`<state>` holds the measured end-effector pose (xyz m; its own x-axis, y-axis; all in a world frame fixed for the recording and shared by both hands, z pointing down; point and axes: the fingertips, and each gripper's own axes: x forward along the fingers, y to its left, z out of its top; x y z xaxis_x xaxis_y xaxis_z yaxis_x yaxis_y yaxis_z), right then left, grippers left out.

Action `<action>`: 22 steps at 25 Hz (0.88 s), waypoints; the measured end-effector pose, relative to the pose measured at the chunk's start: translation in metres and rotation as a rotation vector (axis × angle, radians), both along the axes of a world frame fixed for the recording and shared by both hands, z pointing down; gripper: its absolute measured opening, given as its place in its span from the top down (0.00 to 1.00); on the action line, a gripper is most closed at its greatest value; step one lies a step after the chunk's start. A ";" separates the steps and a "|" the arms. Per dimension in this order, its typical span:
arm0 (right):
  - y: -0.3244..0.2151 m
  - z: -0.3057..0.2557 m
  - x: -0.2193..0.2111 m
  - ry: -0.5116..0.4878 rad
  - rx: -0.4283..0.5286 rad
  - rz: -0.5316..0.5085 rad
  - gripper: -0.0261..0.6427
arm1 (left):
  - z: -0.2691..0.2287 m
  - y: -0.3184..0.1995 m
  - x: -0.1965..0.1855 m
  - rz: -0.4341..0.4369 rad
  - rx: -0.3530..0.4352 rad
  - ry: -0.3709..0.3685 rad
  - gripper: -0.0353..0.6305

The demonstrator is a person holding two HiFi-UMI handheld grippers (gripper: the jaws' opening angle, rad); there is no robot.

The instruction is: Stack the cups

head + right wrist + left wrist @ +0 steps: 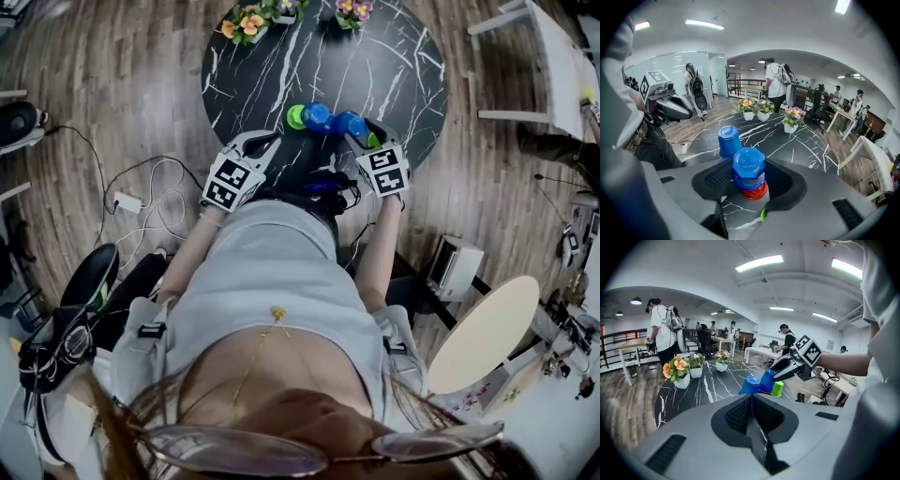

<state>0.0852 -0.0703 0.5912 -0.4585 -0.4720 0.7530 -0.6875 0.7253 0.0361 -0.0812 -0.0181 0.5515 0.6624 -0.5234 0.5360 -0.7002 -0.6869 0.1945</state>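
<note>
Right gripper (749, 180): we read its jaws as clenched wide on the inverted blue cup (748, 164), one pad on each side wall, so the cup stays mouth-down and square for nesting.
Red cup (754, 191): it stands inverted on the marble table (375, 66), directly beneath the blue cup. Only its lower rim shows, so we judge the blue one is nearly seated over it.
Left gripper (752, 401): its jaws are pressed together on nothing. It hangs near the table's edge, apart from the cups, and we take it to be kept clear of the stack.
Second blue cup (729, 140): inverted and free, just behind the stack; probably next to go on.
Green cup (296, 116): it sits beside the blue ones, untouched.
Flower pots (246, 23): at the far rim, well apart from the work.
Risk: a tilted release could tip the stack.
</note>
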 end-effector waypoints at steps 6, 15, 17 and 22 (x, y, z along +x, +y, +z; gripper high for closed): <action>-0.002 0.009 -0.002 0.017 -0.011 -0.005 0.63 | 0.000 -0.001 -0.005 -0.010 -0.002 0.000 0.90; -0.004 0.013 -0.004 0.011 -0.027 0.010 0.63 | 0.000 -0.004 -0.009 -0.024 0.001 0.001 0.90; -0.005 0.014 -0.005 0.002 -0.028 0.014 0.63 | 0.001 -0.004 -0.011 -0.026 0.001 0.002 0.90; -0.005 0.013 -0.006 -0.014 -0.019 0.012 0.59 | 0.001 -0.005 -0.011 -0.029 -0.007 0.001 0.90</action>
<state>0.0787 -0.0755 0.6043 -0.4637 -0.4632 0.7552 -0.6962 0.7178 0.0128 -0.0920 -0.0234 0.5528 0.6474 -0.5386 0.5393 -0.7198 -0.6647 0.2003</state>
